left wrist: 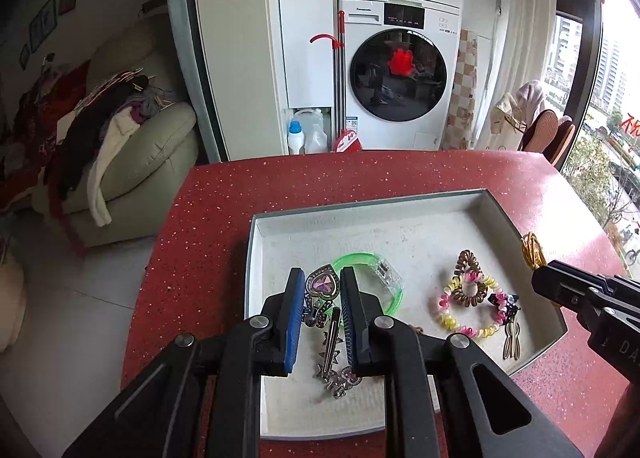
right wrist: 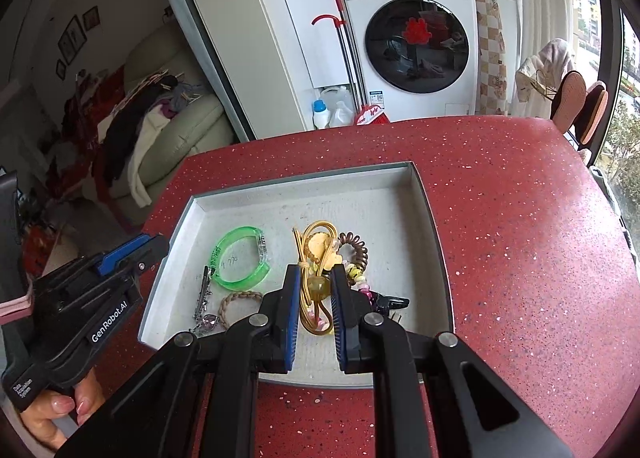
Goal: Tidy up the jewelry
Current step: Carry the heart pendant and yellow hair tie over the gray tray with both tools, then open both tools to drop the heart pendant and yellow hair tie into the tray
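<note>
1. My left gripper (left wrist: 320,290) hangs low over the near left part of the shallow grey-white cardboard tray (left wrist: 256,242). Its ribbed blue pads (left wrist: 294,318) stand apart, framing a silver heart-shaped pendant with a pink faceted stone (left wrist: 320,286); I cannot tell whether they touch it.
2. Below the pendant, a slim metal hair clip (left wrist: 331,332) lies with its long axis running toward me, ending in a knobbly silver chain.
3. My right gripper (right wrist: 314,290) is clamped on a glossy golden elastic hair tie with an amber bead (right wrist: 316,285); its loops stand up beyond the pads and curl back between them.
4. A braided tan band (right wrist: 236,300) lies flat near the tray's front left.
5. Just beyond, a translucent green plastic bangle (right wrist: 242,258) lies flat, its clear clasp to the right.
6. A brown spiral coil tie (left wrist: 470,276) and a pink-yellow coil tie (left wrist: 464,314) overlap at the right, beside a black claw clip (left wrist: 506,304).
7. The tray rests on a speckled red stone countertop (right wrist: 520,225); behind stands a white front-loading washing machine (right wrist: 416,41).
</note>
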A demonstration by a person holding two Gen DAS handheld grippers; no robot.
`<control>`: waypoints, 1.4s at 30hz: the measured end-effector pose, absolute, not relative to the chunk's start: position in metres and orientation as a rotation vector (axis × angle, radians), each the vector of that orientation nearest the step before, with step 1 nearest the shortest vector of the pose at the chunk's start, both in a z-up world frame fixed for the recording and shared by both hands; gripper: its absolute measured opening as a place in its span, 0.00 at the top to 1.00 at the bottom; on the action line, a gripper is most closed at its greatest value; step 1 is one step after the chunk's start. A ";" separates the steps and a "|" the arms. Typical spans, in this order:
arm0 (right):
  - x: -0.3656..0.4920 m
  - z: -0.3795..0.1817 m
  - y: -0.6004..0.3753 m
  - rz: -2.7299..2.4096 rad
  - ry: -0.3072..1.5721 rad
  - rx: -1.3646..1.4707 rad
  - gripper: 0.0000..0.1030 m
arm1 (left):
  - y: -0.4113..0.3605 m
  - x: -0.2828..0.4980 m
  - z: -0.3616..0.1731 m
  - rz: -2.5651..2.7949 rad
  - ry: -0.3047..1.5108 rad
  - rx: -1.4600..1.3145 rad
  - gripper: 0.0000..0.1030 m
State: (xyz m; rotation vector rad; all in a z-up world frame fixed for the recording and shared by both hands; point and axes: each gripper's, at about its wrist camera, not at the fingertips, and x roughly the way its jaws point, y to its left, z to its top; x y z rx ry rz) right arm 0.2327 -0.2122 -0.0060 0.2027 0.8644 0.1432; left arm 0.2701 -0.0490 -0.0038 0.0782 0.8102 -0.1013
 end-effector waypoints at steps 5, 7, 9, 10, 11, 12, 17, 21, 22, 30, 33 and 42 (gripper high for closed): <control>0.238 -0.023 -0.214 0.143 0.895 0.212 0.84 | -0.056 0.274 -0.028 -0.099 0.855 0.088 0.64; 0.240 -0.030 -0.214 0.145 0.907 0.214 0.84 | -0.058 0.275 -0.034 -0.096 0.861 0.098 0.64; 0.241 -0.036 -0.214 0.145 0.917 0.213 0.84 | -0.059 0.276 -0.040 -0.096 0.868 0.102 0.64; 0.242 -0.038 -0.213 0.144 0.922 0.212 0.84 | -0.059 0.276 -0.042 -0.096 0.872 0.102 0.64; 0.243 -0.041 -0.213 0.144 0.926 0.213 0.84 | -0.059 0.276 -0.044 -0.096 0.878 0.101 0.64; 0.243 -0.043 -0.213 0.144 0.931 0.213 0.84 | -0.059 0.277 -0.047 -0.098 0.884 0.101 0.64; 0.245 -0.054 -0.214 0.134 0.948 0.214 0.84 | -0.062 0.279 -0.057 -0.100 0.903 0.108 0.64; 0.246 -0.060 -0.216 0.125 0.957 0.221 0.84 | -0.064 0.279 -0.060 -0.099 0.907 0.113 0.64; 0.246 -0.061 -0.217 0.124 0.958 0.220 0.84 | -0.065 0.279 -0.060 -0.098 0.905 0.117 0.64; 0.244 -0.063 -0.215 0.124 0.953 0.209 0.84 | -0.065 0.278 -0.062 -0.104 0.902 0.121 0.64; 0.244 -0.065 -0.215 0.123 0.958 0.215 0.84 | -0.064 0.276 -0.060 -0.112 0.890 0.118 0.64; 0.246 -0.066 -0.216 0.127 0.975 0.231 0.83 | -0.068 0.272 -0.058 -0.120 0.876 0.134 0.64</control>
